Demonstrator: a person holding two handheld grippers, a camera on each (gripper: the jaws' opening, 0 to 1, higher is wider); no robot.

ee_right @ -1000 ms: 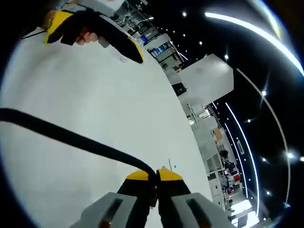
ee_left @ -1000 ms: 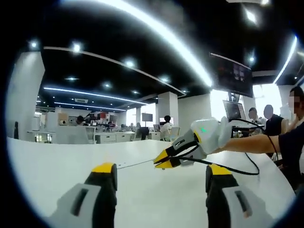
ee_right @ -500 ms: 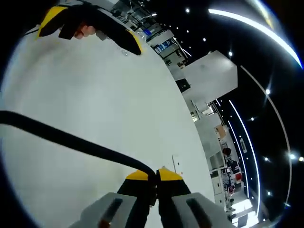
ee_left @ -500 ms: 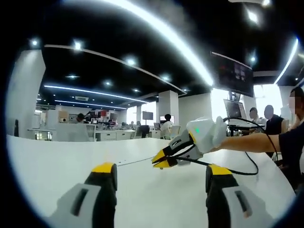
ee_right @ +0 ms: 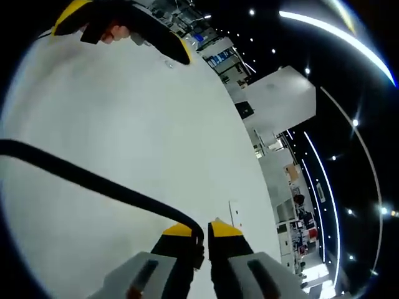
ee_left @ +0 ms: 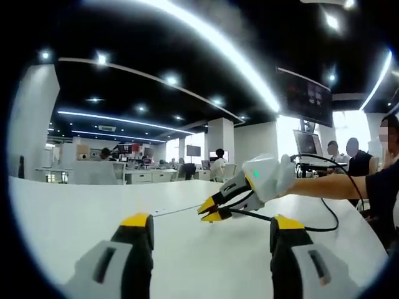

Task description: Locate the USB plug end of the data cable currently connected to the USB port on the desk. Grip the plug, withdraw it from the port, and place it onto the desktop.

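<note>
A black data cable (ee_right: pixel 93 180) runs across the white desk (ee_right: pixel 124 112) and ends between my right gripper's (ee_right: pixel 201 235) yellow-tipped jaws. Those jaws stand slightly apart, and the cable's plug end (ee_right: pixel 198 242) rests against the left one. In the left gripper view the right gripper (ee_left: pixel 209 212) hangs low over the desk (ee_left: pixel 75 218) with the cable (ee_left: pixel 299 225) trailing back from it. My left gripper (ee_left: pixel 212 240) is open with nothing between its jaws. It also enters the right gripper view as the left gripper (ee_right: pixel 124 28), held by a hand.
A small flat rectangular slot (ee_right: pixel 234 213) sits in the desk just beyond the right jaws. A thin line (ee_left: pixel 168 215) marks the desk's surface in the left gripper view. People (ee_left: pixel 358 159) sit at the far right, below a hanging monitor (ee_left: pixel 305 96).
The right gripper's jaws, pressed together on the cable end before, now stand a little apart. The right gripper has shifted slightly left over the desk. The left gripper has stayed put.
</note>
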